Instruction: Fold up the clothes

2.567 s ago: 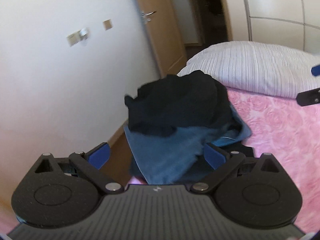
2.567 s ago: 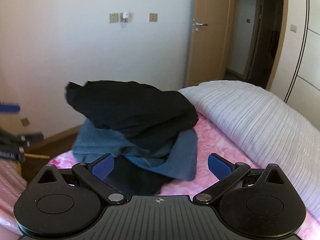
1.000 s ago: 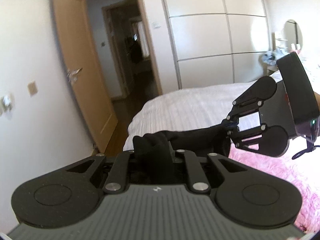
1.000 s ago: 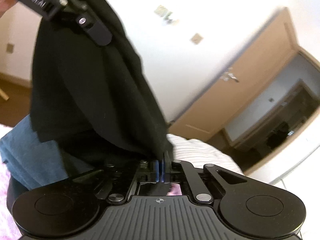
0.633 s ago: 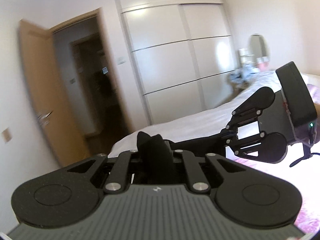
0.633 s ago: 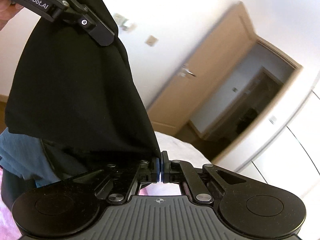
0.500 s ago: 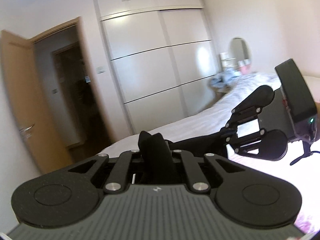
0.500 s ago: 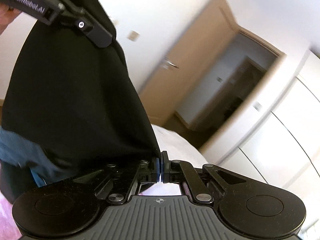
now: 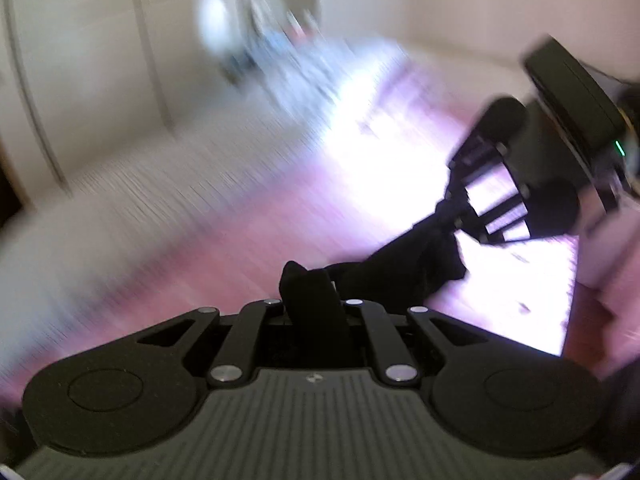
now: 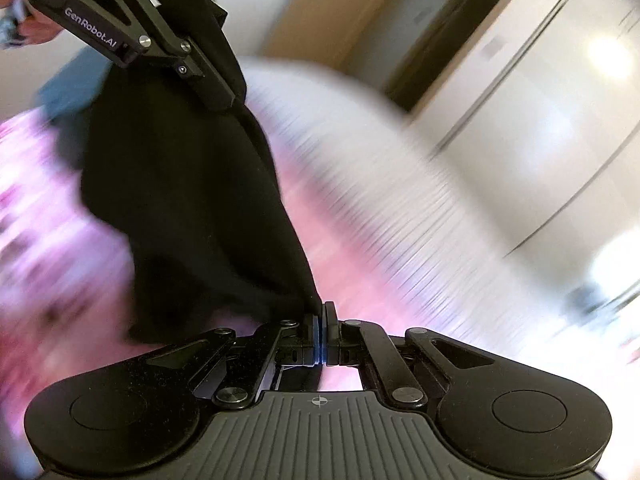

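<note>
A black garment [image 10: 192, 208] hangs stretched between my two grippers above the pink bedspread [image 10: 36, 216]. My left gripper [image 9: 310, 300] is shut on a bunched corner of the black garment [image 9: 404, 260], which covers its fingertips. My right gripper [image 10: 322, 312] is shut on another corner, its blue pads pressed together. In the left wrist view the right gripper [image 9: 452, 212] is at the right, gripping the cloth's far end. In the right wrist view the left gripper [image 10: 216, 92] is at the upper left, with a hand behind it.
A blue garment [image 10: 64, 88] lies on the bed behind the black one. A striped white pillow [image 10: 360, 152] lies along the bed's edge. White wardrobe doors [image 10: 552, 100] and a wooden door frame stand beyond. The background is motion-blurred.
Both grippers have swung sideways and tipped downward with the black garment held between them. The views turned from the door and wardrobe toward the pink bedspread.
</note>
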Available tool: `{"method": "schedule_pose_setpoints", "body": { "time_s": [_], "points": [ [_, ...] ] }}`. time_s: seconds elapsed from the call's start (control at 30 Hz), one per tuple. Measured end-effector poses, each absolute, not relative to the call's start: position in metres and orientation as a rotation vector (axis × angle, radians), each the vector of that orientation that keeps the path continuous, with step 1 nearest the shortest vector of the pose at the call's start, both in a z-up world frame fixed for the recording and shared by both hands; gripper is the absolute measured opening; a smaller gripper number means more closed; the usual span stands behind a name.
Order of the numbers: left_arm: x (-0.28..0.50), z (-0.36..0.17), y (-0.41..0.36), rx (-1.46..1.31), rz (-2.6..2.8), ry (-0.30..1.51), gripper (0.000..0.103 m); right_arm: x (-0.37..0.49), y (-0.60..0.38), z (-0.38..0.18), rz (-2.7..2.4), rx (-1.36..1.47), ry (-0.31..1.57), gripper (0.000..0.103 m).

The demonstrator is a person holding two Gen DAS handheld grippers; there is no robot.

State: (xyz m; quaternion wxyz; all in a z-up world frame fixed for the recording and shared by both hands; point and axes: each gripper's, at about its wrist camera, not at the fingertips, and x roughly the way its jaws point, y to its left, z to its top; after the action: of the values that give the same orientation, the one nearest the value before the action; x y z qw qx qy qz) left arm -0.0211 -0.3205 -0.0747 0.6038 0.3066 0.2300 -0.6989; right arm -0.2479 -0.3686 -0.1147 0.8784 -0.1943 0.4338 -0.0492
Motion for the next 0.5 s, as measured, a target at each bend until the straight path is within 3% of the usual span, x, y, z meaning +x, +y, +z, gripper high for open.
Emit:
{"method": "schedule_pose_setpoints", "body": {
  "time_s": [0.13,0.2,0.23,0.3,0.33,0.47,0.5],
  "points": [
    [-0.067,-0.131,-0.32,0.803,-1.593,0.819,0.017,-0.312,-0.386,-0.176,0.072,-0.298,1.108,0.003],
    [-0.078,-0.145,-0.317,0.829,-1.557,0.901,0.026,-0.331,-0.388,-0.198,0.134,-0.263,1.197,0.015],
    [-0.073,-0.145,-0.321,0.824,-1.535,0.918,0.028,-0.317,-0.385,-0.183,0.142,-0.254,1.211,0.019],
    [-0.062,-0.144,-0.323,0.809,-1.481,0.929,0.031,-0.299,-0.385,-0.172,0.137,-0.216,1.22,0.05],
    [-0.054,-0.144,-0.325,0.796,-1.449,0.926,0.033,-0.286,-0.392,-0.169,0.133,-0.194,1.212,0.055],
    [-0.025,-0.144,-0.333,0.736,-1.33,0.9,0.052,-0.254,-0.405,-0.195,0.113,-0.144,1.178,0.059],
    [-0.015,-0.148,-0.337,0.726,-1.3,0.892,0.053,-0.243,-0.413,-0.197,0.097,-0.145,1.172,0.06]
  ]
}}
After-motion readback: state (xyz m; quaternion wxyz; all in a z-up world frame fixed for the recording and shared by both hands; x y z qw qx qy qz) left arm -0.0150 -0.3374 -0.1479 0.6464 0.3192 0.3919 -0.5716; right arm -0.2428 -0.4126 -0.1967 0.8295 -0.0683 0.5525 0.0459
